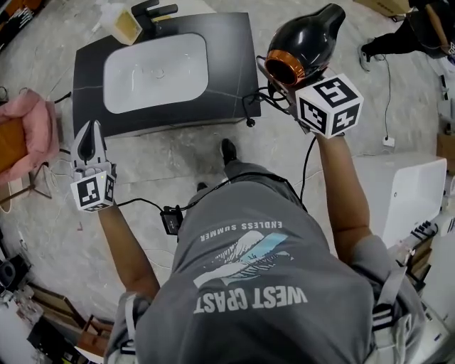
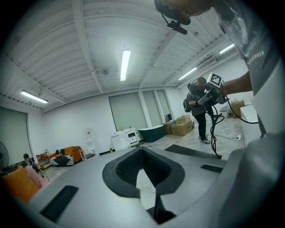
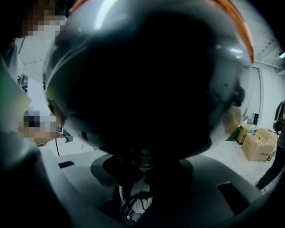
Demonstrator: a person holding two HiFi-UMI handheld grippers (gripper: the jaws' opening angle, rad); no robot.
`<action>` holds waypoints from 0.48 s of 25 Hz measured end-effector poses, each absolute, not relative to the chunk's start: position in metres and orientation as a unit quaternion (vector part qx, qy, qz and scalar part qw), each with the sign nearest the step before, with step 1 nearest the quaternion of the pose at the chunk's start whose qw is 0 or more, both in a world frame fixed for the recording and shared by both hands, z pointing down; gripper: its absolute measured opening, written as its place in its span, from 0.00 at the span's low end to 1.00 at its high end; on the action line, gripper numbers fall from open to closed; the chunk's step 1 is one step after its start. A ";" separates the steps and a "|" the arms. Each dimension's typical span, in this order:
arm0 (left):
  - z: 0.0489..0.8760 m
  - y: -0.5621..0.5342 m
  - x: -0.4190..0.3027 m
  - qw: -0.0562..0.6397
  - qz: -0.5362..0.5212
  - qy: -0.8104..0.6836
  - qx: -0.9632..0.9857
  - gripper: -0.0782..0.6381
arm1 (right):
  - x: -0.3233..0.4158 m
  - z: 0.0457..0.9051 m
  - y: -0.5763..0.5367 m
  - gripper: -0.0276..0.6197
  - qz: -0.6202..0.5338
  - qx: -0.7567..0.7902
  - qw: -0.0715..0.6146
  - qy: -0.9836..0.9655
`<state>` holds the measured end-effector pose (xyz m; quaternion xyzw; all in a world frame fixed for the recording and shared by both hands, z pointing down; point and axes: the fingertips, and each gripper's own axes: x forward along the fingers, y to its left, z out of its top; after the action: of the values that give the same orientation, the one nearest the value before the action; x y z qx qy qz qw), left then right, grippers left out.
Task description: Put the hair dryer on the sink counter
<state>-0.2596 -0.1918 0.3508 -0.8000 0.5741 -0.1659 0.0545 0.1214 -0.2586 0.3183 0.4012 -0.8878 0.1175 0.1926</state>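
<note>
A black hair dryer (image 1: 307, 41) with an orange ring round its nozzle is held up in the air by my right gripper (image 1: 297, 84), just off the right edge of the dark sink counter (image 1: 231, 64). In the right gripper view the dryer's body (image 3: 147, 80) fills most of the picture, and my right gripper (image 3: 142, 167) is shut on its lower part. Its black cord (image 1: 307, 163) hangs down past my arm. My left gripper (image 1: 89, 144) floats left of the counter's front corner with its jaws together and nothing between them; it shows again as my left gripper (image 2: 141, 150).
The counter holds a white basin (image 1: 156, 71) with a black tap (image 1: 153, 13) behind it. A pink cloth on a chair (image 1: 28, 131) lies at the left and a white cabinet (image 1: 409, 192) at the right. Another person (image 1: 412, 28) stands at the far right.
</note>
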 end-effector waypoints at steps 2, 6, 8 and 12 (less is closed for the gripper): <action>0.359 -0.192 -0.265 0.050 -0.171 0.583 -0.792 0.14 | 0.119 0.331 -0.270 0.32 0.124 0.394 0.199 -0.888; 0.367 -0.193 -0.270 0.044 -0.180 0.595 -0.782 0.14 | 0.117 0.349 -0.289 0.32 0.138 0.387 0.202 -0.889; 0.370 -0.190 -0.271 0.040 -0.183 0.601 -0.777 0.14 | 0.115 0.358 -0.298 0.32 0.145 0.383 0.202 -0.890; 0.376 -0.183 -0.274 0.032 -0.186 0.614 -0.766 0.14 | 0.108 0.377 -0.316 0.32 0.159 0.377 0.203 -0.890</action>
<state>-0.2741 -0.1826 0.3758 -0.7661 0.6142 -0.1865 0.0325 0.1084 -0.3158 0.3774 0.3767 -0.8897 0.1592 0.2030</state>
